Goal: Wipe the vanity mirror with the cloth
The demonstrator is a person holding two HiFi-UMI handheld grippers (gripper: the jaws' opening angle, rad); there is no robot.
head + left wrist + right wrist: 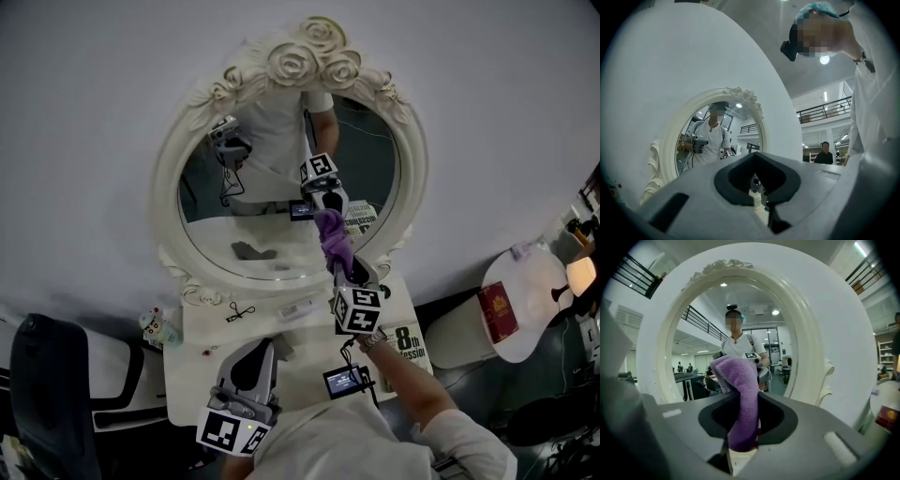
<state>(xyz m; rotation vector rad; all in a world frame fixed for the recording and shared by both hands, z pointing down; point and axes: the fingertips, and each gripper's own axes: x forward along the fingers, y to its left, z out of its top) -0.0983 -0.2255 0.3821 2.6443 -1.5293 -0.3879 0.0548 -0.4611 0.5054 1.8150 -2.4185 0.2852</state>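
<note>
From here the purple cloth [740,394] hides the right hand-held gripper [743,439] tips and part of the mirror [172,187] rim, its arm [412,384] covers some booklet [410,343] print, and small bits [240,312] on the table [202,361] are too tiny to name.

vanity mirror [281,202]: upright at the wall, behind the back edge of the vanity top [202,361]
cloth [333,239]: against the lower right of the mirror glass, between the jaws of the right gripper [337,262] — above the top's back right corner
left gripper [251,361]: over the top's front edge, left of the right gripper, apart from the mirror
small bottle [157,326]: at the top's left edge
booklet [409,343]: at the top's right edge
round table [544,281]: well right of the vanity — book [498,312] on its left part
</note>
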